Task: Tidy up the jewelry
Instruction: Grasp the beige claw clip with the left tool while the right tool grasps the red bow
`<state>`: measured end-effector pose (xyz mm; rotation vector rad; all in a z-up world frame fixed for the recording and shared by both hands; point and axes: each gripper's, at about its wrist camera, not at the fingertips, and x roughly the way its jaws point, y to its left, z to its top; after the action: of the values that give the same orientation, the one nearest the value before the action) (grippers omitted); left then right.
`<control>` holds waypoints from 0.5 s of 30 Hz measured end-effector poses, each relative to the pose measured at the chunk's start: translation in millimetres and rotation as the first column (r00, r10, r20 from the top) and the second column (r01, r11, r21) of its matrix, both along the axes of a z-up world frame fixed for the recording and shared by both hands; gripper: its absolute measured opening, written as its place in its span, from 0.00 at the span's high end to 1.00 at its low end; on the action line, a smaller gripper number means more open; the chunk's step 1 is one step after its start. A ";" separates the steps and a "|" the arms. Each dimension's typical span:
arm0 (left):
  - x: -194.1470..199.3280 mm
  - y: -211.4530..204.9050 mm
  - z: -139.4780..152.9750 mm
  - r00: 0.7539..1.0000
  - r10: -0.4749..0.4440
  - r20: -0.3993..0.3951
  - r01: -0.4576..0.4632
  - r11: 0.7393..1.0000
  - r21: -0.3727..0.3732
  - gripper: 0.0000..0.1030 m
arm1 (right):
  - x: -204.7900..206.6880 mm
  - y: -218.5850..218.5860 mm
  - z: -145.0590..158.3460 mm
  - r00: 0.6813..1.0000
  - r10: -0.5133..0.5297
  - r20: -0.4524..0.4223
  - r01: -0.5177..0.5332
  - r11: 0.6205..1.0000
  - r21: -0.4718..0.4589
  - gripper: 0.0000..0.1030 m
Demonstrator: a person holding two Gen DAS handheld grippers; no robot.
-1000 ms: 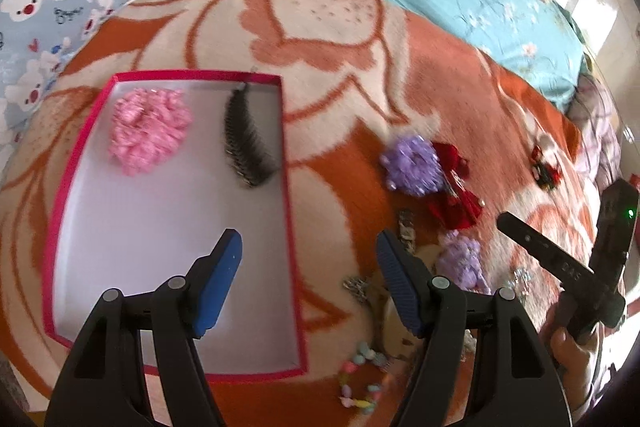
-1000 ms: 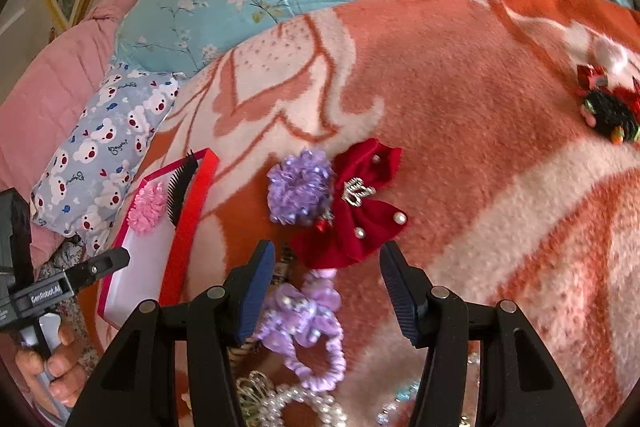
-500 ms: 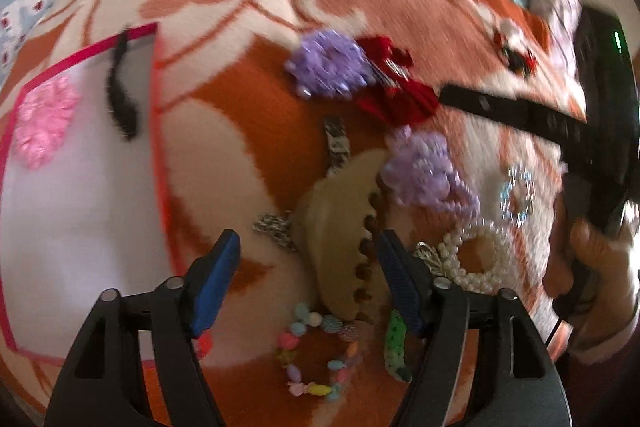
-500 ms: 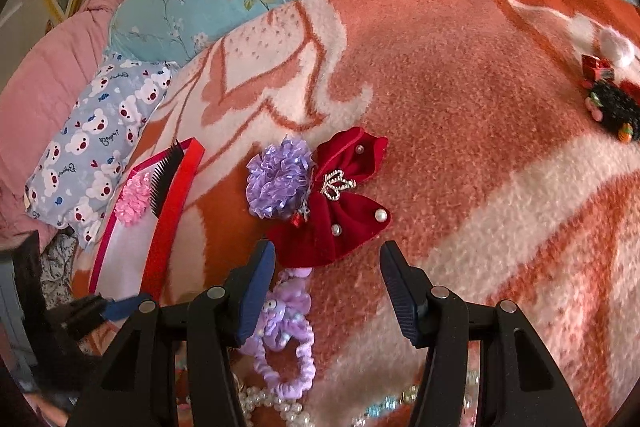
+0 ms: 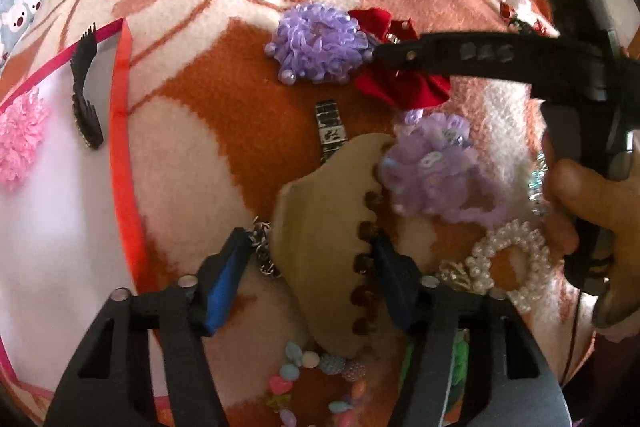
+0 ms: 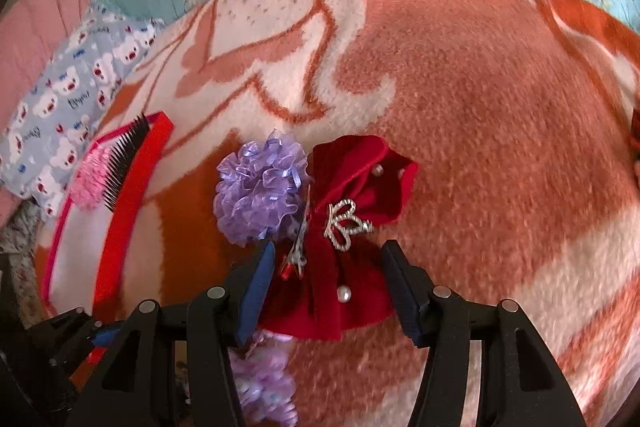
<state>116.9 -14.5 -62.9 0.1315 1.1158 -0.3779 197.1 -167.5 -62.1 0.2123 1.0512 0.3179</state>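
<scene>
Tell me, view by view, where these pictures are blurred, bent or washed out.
Left wrist view: fisheye bends the blanket into a dome; the lilac scrunchie is smeared; the tray floor is washed out. Right wrist view: the red bow is sharp, the right-hand blanket streaks with motion blur, corners go black.

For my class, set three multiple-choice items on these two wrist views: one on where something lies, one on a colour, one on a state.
1. Where does the black comb lie?
A. In the red-rimmed tray
B. On the red bow
C. Under the pearl ring

2. What colour is the bow with the silver crown charm?
A. Blue
B. Dark red
C. Yellow

3. What lies between the jaws of the left gripper?
A. Nothing
B. The pink flower
C. The beige claw clip

Answers:
1 A: the comb sits inside the tray's rim beside the pink flower.
2 B: its velvet is dark red, between the right gripper's jaws.
3 C: the clip lies between the closing jaws.
</scene>
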 end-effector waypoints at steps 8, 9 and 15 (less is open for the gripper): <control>-4.0 8.5 12.5 1.000 0.008 -0.001 -0.008 0.996 -0.091 0.55 | -13.5 -15.6 7.0 1.000 -0.020 0.017 0.019 0.997 0.068 0.73; -5.4 10.1 15.1 1.000 0.008 -0.002 -0.008 0.994 -0.105 0.56 | -17.9 -18.9 9.1 1.000 -0.023 0.019 0.021 0.996 0.087 0.73; -13.3 13.9 36.6 0.999 0.006 0.036 -0.001 0.990 -0.144 0.58 | -44.2 -39.4 24.9 0.997 -0.067 0.037 0.060 0.984 0.166 0.74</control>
<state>103.6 -0.6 -26.3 0.0091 1.0489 -0.4500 152.9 -206.9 -37.2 0.3851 0.9752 0.3505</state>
